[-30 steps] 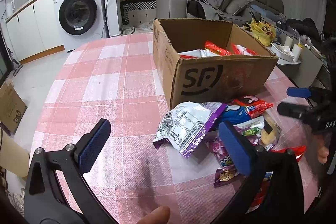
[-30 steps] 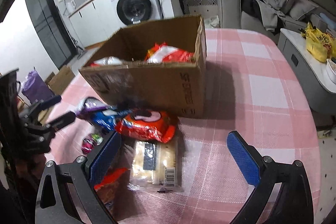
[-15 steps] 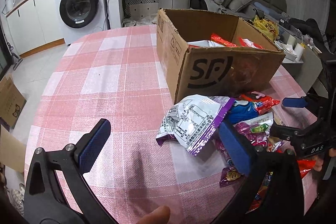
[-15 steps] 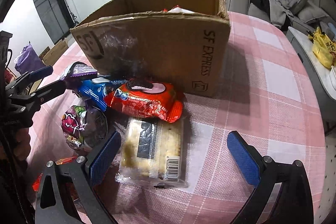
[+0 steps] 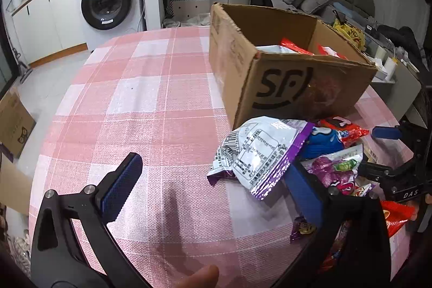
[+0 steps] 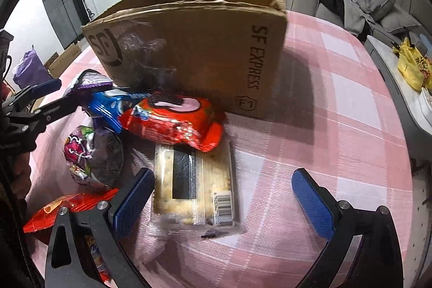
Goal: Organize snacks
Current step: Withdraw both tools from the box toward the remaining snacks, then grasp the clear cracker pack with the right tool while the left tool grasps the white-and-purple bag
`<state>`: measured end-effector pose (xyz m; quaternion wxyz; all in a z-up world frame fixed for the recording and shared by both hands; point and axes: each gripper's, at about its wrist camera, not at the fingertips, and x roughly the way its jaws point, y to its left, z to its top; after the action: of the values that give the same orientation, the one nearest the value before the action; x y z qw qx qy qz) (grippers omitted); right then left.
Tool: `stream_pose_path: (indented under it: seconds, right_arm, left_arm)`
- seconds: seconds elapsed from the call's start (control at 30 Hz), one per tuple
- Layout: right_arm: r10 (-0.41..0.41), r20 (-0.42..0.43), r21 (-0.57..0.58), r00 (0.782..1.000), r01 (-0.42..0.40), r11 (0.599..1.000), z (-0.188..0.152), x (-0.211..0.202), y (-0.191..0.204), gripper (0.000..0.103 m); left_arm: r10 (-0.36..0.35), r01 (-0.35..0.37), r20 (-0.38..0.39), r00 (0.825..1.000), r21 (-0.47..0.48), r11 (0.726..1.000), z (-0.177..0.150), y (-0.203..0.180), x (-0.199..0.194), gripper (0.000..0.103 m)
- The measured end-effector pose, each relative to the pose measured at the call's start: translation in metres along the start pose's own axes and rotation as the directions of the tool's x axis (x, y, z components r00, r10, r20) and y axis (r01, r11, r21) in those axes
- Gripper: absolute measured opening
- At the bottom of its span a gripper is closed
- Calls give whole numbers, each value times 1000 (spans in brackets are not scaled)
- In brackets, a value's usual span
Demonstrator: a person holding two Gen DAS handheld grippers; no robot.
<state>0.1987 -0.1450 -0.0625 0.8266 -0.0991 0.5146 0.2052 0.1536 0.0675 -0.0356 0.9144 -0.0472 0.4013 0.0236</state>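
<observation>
Right wrist: right tool (image 6: pixel 222 196) wide apart, empty, over cracker pack (image 6: pixel 193 185)

bare tablecloth (image 5: pixel 151 99) left of box (image 5: pixel 283 88), snack pile (image 5: pixel 291 153) blocking front

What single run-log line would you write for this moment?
left tool: open, empty | right tool: open, over cracker pack | loose snacks beside cardboard box | stage: approach
</observation>
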Motion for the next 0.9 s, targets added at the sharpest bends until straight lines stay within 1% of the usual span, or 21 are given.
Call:
stream_pose_path:
  seconds: [0.13, 0.43, 0.5, 0.57, 0.6, 0.67, 0.8, 0.9]
  right_arm:
    - [-5, -8, -5, 1000, 5, 1000, 0, 0, -4, 103]
    - [4, -1, -33, 1000, -4, 999, -1, 4, 0, 101]
    - [-12, 1, -29, 1000, 12, 1000, -1, 6, 0, 98]
    - [-10, 3, -31, 1000, 10, 999, -2, 7, -1, 91]
    - [-8, 3, -31, 1000, 9, 999, -2, 7, -1, 89]
    - [-4, 5, -29, 1000, 4, 1000, -1, 7, -2, 81]
    - [0, 6, -31, 1000, 1, 1000, -2, 5, -3, 76]
    - [3, 6, -34, 1000, -2, 999, -3, 4, -1, 75]
  left_arm:
    - [-12, 12, -7, 1000, -2, 1000, 0, 1, 4, 102]
    - [-11, 11, -12, 1000, 22, 1000, 1, -8, 14, 102]
    - [-8, 8, -11, 1000, 23, 1000, 1, -9, 17, 103]
    - [-18, 18, -14, 1000, 11, 1000, 2, -8, 21, 102]
    - [-17, 18, -13, 1000, 10, 1000, 3, -8, 22, 103]
    - [-12, 12, -5, 1000, 9, 1000, 5, -8, 23, 102]
    - [-10, 10, 4, 1000, 25, 1000, 10, -10, 28, 102]
    - [-23, 23, -1, 1000, 38, 999, 13, -13, 30, 94]
